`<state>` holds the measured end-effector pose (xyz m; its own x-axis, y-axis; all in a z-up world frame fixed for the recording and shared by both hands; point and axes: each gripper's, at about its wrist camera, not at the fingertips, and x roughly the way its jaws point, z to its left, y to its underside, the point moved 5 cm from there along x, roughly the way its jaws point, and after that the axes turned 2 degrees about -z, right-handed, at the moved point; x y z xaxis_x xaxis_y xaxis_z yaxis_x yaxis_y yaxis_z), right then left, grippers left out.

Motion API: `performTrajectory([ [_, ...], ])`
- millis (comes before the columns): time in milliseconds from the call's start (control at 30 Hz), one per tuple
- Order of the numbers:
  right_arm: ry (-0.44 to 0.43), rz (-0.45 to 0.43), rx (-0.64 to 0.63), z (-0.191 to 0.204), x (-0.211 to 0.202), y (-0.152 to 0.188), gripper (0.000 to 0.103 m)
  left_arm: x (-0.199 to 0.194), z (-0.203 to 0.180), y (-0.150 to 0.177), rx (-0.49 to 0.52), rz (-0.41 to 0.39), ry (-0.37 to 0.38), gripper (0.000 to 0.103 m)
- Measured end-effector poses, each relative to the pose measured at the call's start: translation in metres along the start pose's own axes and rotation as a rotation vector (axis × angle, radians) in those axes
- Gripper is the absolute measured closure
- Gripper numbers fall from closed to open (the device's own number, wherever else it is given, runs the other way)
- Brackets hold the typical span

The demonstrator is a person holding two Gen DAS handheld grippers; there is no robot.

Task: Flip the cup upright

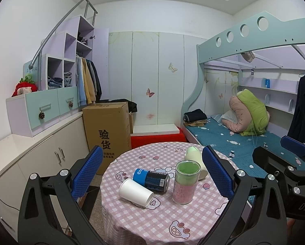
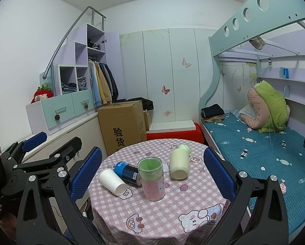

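Observation:
A white paper cup (image 1: 136, 192) lies on its side on the round table (image 1: 156, 220), mouth toward the front right; it also shows in the right wrist view (image 2: 112, 181). My left gripper (image 1: 152, 175) is open and empty, held above and in front of the table, its blue fingers either side of the objects. My right gripper (image 2: 152, 173) is open and empty too, at about the same height. Each gripper shows at the edge of the other's view.
A blue can (image 1: 151, 180) lies behind the cup, touching it. A clear jar with a green lid (image 1: 186, 181) stands upright to the right. A cream bottle (image 2: 180, 164) lies on its side behind. A cardboard box (image 1: 107, 130) and bunk bed (image 2: 264, 153) flank the table.

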<state>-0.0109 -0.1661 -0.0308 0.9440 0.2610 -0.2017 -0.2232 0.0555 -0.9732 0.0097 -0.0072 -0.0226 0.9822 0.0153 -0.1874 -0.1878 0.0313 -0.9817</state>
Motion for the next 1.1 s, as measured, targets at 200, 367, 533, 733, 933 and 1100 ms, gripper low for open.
performTrajectory([
  [200, -0.001, 0.002, 0.001, -0.0008, -0.0001, -0.0003, 0.007, -0.0002, 0.0000, -0.0001, -0.002, 0.000, 0.001, 0.005],
  [367, -0.001, 0.002, 0.002, -0.0004, 0.0003, -0.0001, 0.007, -0.0002, -0.0002, -0.0001, -0.001, -0.001, 0.001, 0.005],
  [533, 0.000, -0.002, 0.002, 0.0001, -0.0001, -0.0003, 0.007, 0.0001, -0.0015, -0.0006, 0.000, -0.003, 0.001, 0.005],
  [733, -0.001, -0.001, 0.003, -0.0006, 0.0006, -0.0005, 0.007, 0.0003, -0.0016, -0.0007, 0.000, -0.002, 0.000, 0.005],
  [933, 0.000, -0.001, 0.006, -0.0014, -0.0001, -0.0002, 0.007, 0.0006, -0.0013, -0.0008, 0.001, -0.002, 0.000, 0.005],
  [1100, 0.001, 0.000, 0.006, -0.0020, -0.0004, -0.0001, 0.007, -0.0001, -0.0014, -0.0008, 0.000, -0.004, 0.001, 0.005],
])
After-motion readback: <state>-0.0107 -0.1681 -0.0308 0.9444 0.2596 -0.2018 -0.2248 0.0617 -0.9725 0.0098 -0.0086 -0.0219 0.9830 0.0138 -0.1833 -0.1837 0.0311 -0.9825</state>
